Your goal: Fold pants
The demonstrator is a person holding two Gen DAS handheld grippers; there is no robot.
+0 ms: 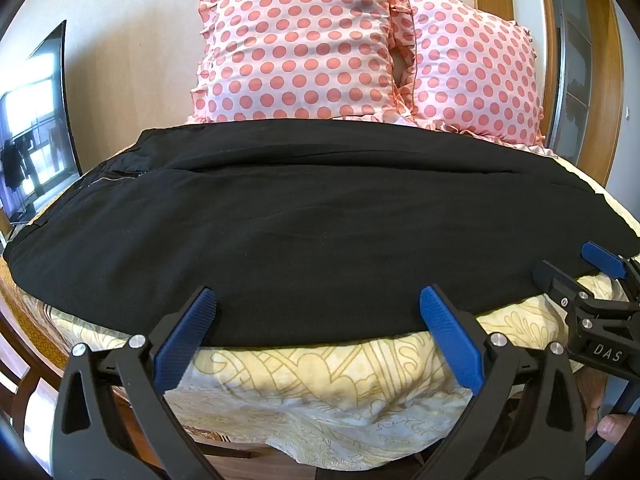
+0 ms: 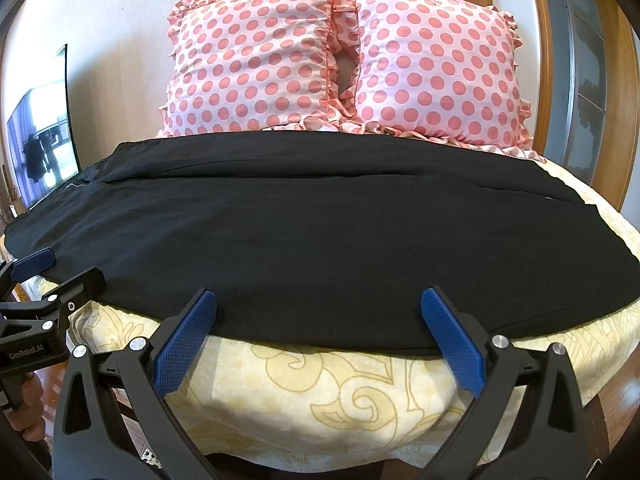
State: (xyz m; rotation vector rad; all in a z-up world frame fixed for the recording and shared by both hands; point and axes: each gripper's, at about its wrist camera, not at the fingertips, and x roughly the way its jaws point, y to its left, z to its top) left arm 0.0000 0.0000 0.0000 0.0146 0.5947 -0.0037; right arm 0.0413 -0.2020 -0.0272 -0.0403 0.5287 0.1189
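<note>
Pants: one pair of black pants [image 1: 320, 220] lay spread flat across the bed [image 1: 320, 368], lengthwise from side to side, with the zipper and waist toward the left end and the leg hems toward the right; the near long edge ran just along the bed's front edge.
Layout: a seam line across the middle suggested the two legs lay side by side, the far leg nearest the pillows; whether one leg overlapped the other could not be told.
Handling, as a judgement: the cloth looked soft, limp and light, matte not slippery, not fragile; it would likely sag and drag on the sheet when lifted, so both ends needed lifting together.
Where to take hold, as a judgement: the near long edge, pinched at two spread-out spots, or the waist corner and hem corner.
Left tool [image 1: 318, 312]: spread wide, holding nothing, its fingertips at the near edge of the pants toward the left part.
Right tool [image 2: 318, 314]: spread wide, holding nothing, its fingertips at the near edge further right.
Count: one pair of pants, two tools, two polka-dot pillows [image 1: 296, 44] against the wall, one bed with a yellow patterned sheet, one dark screen [image 1: 36, 120] at the left.
</note>
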